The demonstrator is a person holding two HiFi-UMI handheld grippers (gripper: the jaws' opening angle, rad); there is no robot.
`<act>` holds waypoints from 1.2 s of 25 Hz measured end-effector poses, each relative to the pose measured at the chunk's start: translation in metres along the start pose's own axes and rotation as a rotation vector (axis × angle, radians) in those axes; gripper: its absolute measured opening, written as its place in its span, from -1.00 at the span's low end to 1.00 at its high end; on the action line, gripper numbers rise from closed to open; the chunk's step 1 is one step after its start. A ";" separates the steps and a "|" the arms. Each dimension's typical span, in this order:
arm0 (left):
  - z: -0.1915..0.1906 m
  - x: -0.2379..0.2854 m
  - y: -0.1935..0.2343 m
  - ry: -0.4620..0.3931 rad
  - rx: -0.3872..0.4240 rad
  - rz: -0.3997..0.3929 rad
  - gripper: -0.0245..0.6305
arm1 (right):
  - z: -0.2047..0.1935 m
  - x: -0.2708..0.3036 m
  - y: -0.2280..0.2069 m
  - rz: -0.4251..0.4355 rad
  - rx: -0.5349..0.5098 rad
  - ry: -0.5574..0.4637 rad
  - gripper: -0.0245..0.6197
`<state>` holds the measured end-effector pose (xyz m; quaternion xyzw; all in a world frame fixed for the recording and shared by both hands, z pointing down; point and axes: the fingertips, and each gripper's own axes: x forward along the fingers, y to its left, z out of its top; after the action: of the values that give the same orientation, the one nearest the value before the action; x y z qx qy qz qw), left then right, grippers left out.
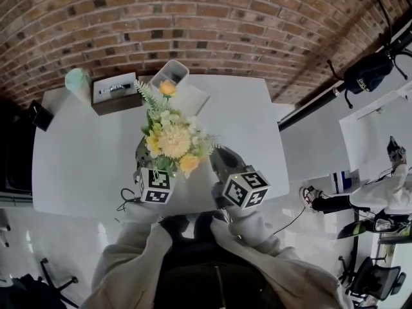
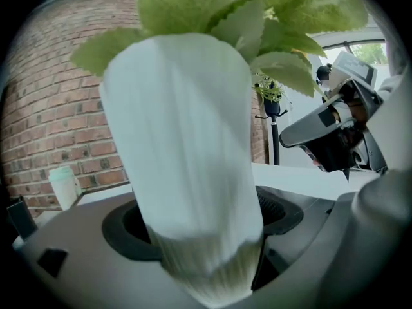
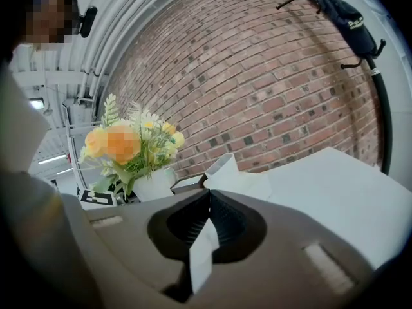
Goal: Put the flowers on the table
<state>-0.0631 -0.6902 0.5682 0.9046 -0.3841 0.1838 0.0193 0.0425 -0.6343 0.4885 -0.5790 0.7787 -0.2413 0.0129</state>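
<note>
A bunch of yellow, orange and white flowers [image 1: 174, 140] stands upright in a white ribbed vase [image 2: 187, 172]. My left gripper [image 1: 148, 161] is shut on the vase, which fills the left gripper view between the jaws [image 2: 201, 240]; leaves spread over its top. From above the blooms hide the vase, and it hangs over the near part of the white table [image 1: 84, 153]. My right gripper [image 1: 220, 152] is just to the right of the flowers, apart from them, its jaws shut with nothing held [image 3: 207, 195]. The right gripper view shows the flowers [image 3: 129, 147] and vase [image 3: 153, 185] at left.
A brown box with a handle [image 1: 116, 92], a mint cup [image 1: 78, 82], a white open container [image 1: 168, 74] and a flat white sheet [image 1: 188, 99] sit at the table's far side by the brick wall. A coat stand with a black bag [image 1: 367, 73] is at right.
</note>
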 end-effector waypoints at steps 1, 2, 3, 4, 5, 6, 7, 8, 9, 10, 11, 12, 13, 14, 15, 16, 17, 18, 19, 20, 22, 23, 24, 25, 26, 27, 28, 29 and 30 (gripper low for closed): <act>-0.001 0.000 -0.001 -0.005 0.001 0.000 0.41 | 0.000 0.000 0.001 0.002 -0.002 0.001 -0.92; -0.002 0.001 -0.001 -0.013 0.007 0.001 0.42 | 0.001 0.000 0.002 0.004 -0.006 0.000 -0.92; -0.001 0.001 -0.001 -0.021 0.017 0.002 0.42 | 0.002 0.000 0.003 0.007 -0.009 0.000 -0.92; -0.001 0.002 -0.001 -0.029 0.026 0.002 0.42 | 0.003 0.000 0.004 0.009 -0.013 0.000 -0.92; -0.001 0.003 -0.002 -0.036 0.035 0.001 0.42 | 0.002 0.001 0.005 0.011 -0.015 0.002 -0.92; -0.001 0.003 -0.003 -0.042 0.043 0.001 0.42 | 0.002 0.001 0.006 0.012 -0.016 0.005 -0.92; -0.001 0.003 -0.004 -0.049 0.051 0.002 0.42 | 0.002 0.001 0.007 0.013 -0.017 0.007 -0.92; -0.001 0.004 -0.004 -0.055 0.057 0.004 0.42 | 0.002 0.001 0.007 0.014 -0.017 0.007 -0.92; 0.000 0.004 -0.004 -0.060 0.061 0.007 0.42 | 0.002 0.001 0.008 0.014 -0.018 0.006 -0.92; -0.001 0.004 -0.005 -0.066 0.063 0.008 0.42 | 0.002 0.001 0.008 0.012 -0.018 0.003 -0.92; -0.001 0.004 -0.005 -0.073 0.065 0.009 0.42 | 0.002 0.000 0.008 0.009 -0.018 0.001 -0.92; -0.002 0.004 -0.005 -0.083 0.066 0.011 0.42 | 0.002 -0.001 0.007 0.007 -0.016 -0.002 -0.92; -0.002 0.003 -0.005 -0.093 0.067 0.015 0.42 | 0.002 -0.001 0.007 0.007 -0.015 -0.005 -0.92; -0.003 0.003 -0.005 -0.103 0.067 0.023 0.42 | 0.003 -0.002 0.008 0.008 -0.015 -0.007 -0.92; -0.003 0.002 -0.004 -0.112 0.069 0.036 0.42 | 0.004 -0.003 0.008 0.009 -0.017 -0.010 -0.92; -0.002 0.001 -0.004 -0.121 0.075 0.053 0.42 | 0.006 -0.003 0.008 0.010 -0.020 -0.014 -0.92; -0.002 -0.001 -0.003 -0.131 0.090 0.072 0.42 | 0.007 -0.004 0.009 0.010 -0.023 -0.018 -0.92; 0.000 -0.003 -0.003 -0.142 0.110 0.091 0.42 | 0.009 -0.004 0.009 0.009 -0.027 -0.023 -0.92; 0.004 -0.006 -0.003 -0.154 0.132 0.106 0.42 | 0.010 -0.005 0.010 0.006 -0.030 -0.027 -0.92; 0.010 -0.010 -0.003 -0.165 0.149 0.118 0.42 | 0.010 -0.006 0.010 0.004 -0.033 -0.030 -0.92; 0.016 -0.016 -0.003 -0.179 0.154 0.130 0.43 | 0.010 -0.007 0.011 0.003 -0.034 -0.035 -0.92; 0.016 -0.019 -0.003 -0.183 0.147 0.133 0.43 | 0.010 -0.007 0.012 0.004 -0.035 -0.037 -0.92; 0.015 -0.021 -0.003 -0.184 0.139 0.133 0.43 | 0.010 -0.008 0.013 0.006 -0.036 -0.039 -0.92; 0.014 -0.023 -0.003 -0.184 0.132 0.132 0.43 | 0.010 -0.008 0.015 0.009 -0.037 -0.040 -0.92; 0.013 -0.025 -0.004 -0.183 0.127 0.130 0.43 | 0.009 -0.008 0.016 0.013 -0.038 -0.041 -0.92; 0.012 -0.026 -0.005 -0.181 0.124 0.129 0.43 | 0.008 -0.008 0.018 0.016 -0.037 -0.042 -0.92; 0.011 -0.028 -0.006 -0.179 0.123 0.128 0.43 | 0.007 -0.008 0.019 0.019 -0.036 -0.044 -0.92; 0.010 -0.030 -0.007 -0.177 0.122 0.130 0.43 | 0.007 -0.009 0.019 0.022 -0.034 -0.044 -0.92; 0.009 -0.031 -0.008 -0.174 0.119 0.133 0.43 | 0.006 -0.009 0.020 0.027 -0.033 -0.045 -0.92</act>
<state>-0.0747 -0.6650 0.5495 0.8892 -0.4318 0.1282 -0.0801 0.0292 -0.6236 0.4731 -0.5741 0.7896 -0.2153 0.0243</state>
